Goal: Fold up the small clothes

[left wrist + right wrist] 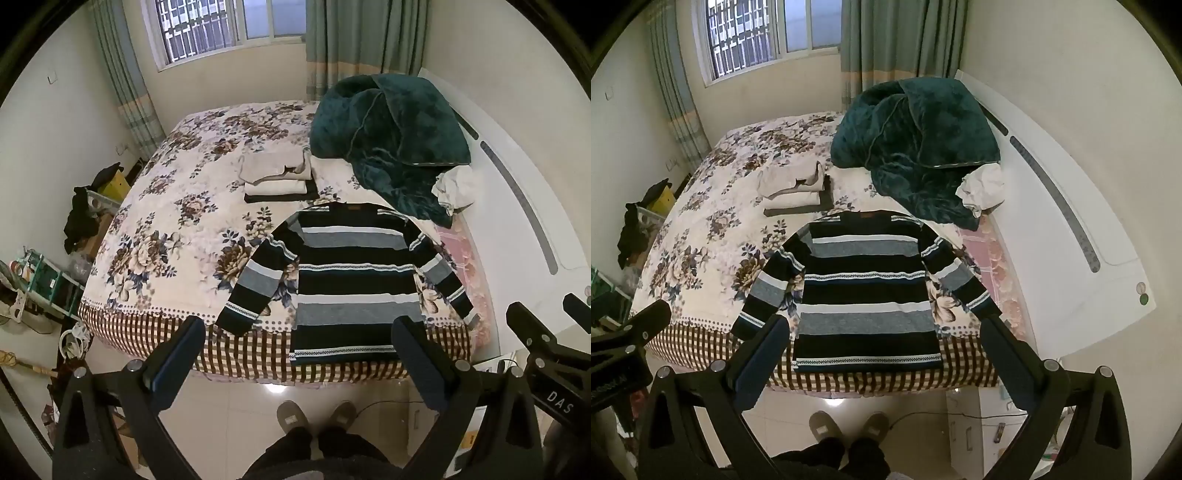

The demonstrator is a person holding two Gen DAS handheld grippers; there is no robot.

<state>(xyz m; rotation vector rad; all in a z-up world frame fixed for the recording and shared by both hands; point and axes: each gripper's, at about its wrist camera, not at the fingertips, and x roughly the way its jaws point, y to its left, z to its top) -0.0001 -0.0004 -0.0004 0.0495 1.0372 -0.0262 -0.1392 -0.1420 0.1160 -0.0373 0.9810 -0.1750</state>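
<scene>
A navy, grey and white striped sweater (351, 280) lies flat on the bed's near edge, sleeves spread, hem hanging over the side; it also shows in the right wrist view (868, 291). My left gripper (299, 332) is open and empty, held above the floor in front of the hem. My right gripper (882, 332) is open and empty, level with the hem too. The right gripper also shows at the right edge of the left wrist view (543, 325), and part of the left gripper shows at the left edge of the right wrist view.
A floral bedspread (177, 206) covers the bed. A stack of folded beige and dark clothes (280, 181) lies behind the sweater. A teal blanket (388, 136) and white cloth (456, 186) sit by the white headboard (517, 206). Clutter stands left of the bed. My slippered feet (314, 413) are on the tiled floor.
</scene>
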